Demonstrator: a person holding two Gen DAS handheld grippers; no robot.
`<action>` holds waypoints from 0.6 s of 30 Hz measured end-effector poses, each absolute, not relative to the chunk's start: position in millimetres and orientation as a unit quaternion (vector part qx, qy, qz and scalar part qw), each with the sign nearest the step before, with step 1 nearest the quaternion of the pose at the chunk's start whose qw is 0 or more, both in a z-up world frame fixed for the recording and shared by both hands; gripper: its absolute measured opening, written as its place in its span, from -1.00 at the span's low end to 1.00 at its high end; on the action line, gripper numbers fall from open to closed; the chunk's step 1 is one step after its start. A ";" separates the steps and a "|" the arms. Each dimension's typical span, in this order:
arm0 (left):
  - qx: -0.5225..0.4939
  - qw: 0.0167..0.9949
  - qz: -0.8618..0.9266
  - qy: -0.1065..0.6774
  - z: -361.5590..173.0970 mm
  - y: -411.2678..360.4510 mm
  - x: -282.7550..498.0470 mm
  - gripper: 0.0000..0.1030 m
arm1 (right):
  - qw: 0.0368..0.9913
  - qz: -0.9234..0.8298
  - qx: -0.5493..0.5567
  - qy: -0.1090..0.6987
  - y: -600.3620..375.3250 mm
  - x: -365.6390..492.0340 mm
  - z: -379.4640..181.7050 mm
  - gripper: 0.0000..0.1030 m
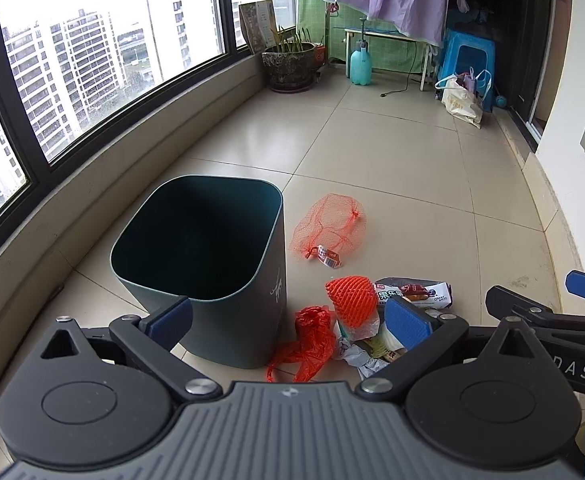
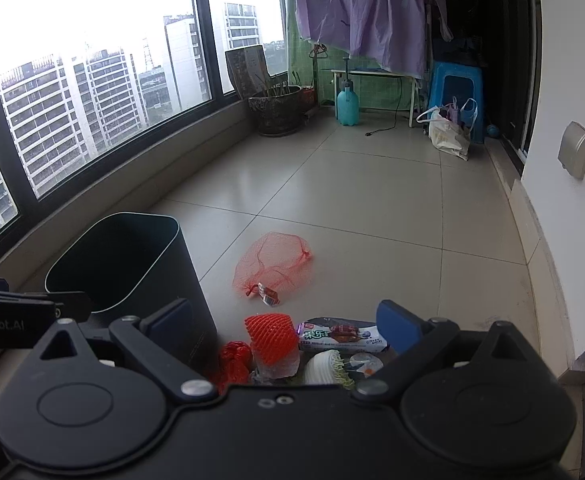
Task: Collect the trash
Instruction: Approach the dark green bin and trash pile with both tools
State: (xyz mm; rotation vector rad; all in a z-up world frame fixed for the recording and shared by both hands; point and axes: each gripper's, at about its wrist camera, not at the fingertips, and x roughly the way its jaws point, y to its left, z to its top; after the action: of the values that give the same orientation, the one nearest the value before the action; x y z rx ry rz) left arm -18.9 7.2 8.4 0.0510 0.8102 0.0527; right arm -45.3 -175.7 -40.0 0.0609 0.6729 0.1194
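here the bin (image 1: 200, 260) is the landmark: a dark green, smooth-walled plastic tub with rounded corners, upright and open-topped on pale glossy floor tiles (image 1: 392, 152). the left view looks down into its dark mouth and shows pale markings on its outer wall; the right view sees the bin (image 2: 132, 264) more from the side, its mouth narrower. just right of the bin's base the trash lies in a heap: a crumpled red bag (image 1: 312, 340) of thin film touching the bin's foot, a ribbed orange foam net (image 1: 352, 300) shaped like a cone, and a glossy printed wrapper (image 1: 416, 294) beyond it. only the right view shows a white ribbed foam sleeve (image 2: 326, 366) and a clear scrap (image 2: 366, 362) at the heap's near edge; the left view shows crumpled paper (image 1: 366, 356) there instead. farther right of the bin, apart from the heap, lies a loose orange mesh bag (image 1: 328, 224) with a small label at its knot. the left gripper (image 1: 288, 314) hangs over the bin's near rim and the heap, blue pads spread wide, holding nothing. the right gripper (image 2: 288, 326) stands over the heap, likewise wide apart and empty. each view catches the other gripper at its edge.
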 end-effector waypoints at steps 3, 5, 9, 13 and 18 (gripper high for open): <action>0.030 0.915 0.026 0.400 2.2 7.8 -18.7 1.00 | 0.936 0.058 0.030 0.345 -173.8 -46.1 -45.8 0.91; 0.031 0.914 0.028 0.404 -0.3 7.4 -17.8 1.00 | 0.935 0.059 0.027 0.349 -172.5 -47.3 -46.7 0.91; 0.033 0.914 0.033 0.404 -0.7 6.6 -17.9 1.00 | 0.931 0.052 0.021 0.360 -173.6 -46.7 -47.6 0.91; 0.034 0.910 0.039 0.411 -3.8 6.7 -16.5 1.00 | 0.926 0.047 0.026 0.375 -178.2 -45.6 -51.1 0.91; 0.037 0.909 0.038 0.413 -4.4 3.8 -17.2 1.00 | 0.923 0.042 0.025 0.382 -181.5 -47.5 -52.2 0.91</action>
State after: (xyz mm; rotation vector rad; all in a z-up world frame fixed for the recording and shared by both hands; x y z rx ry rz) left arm -17.2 3.8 -4.4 0.0766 0.8519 0.0789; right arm -47.5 -181.5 -52.2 0.0513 0.7836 0.0867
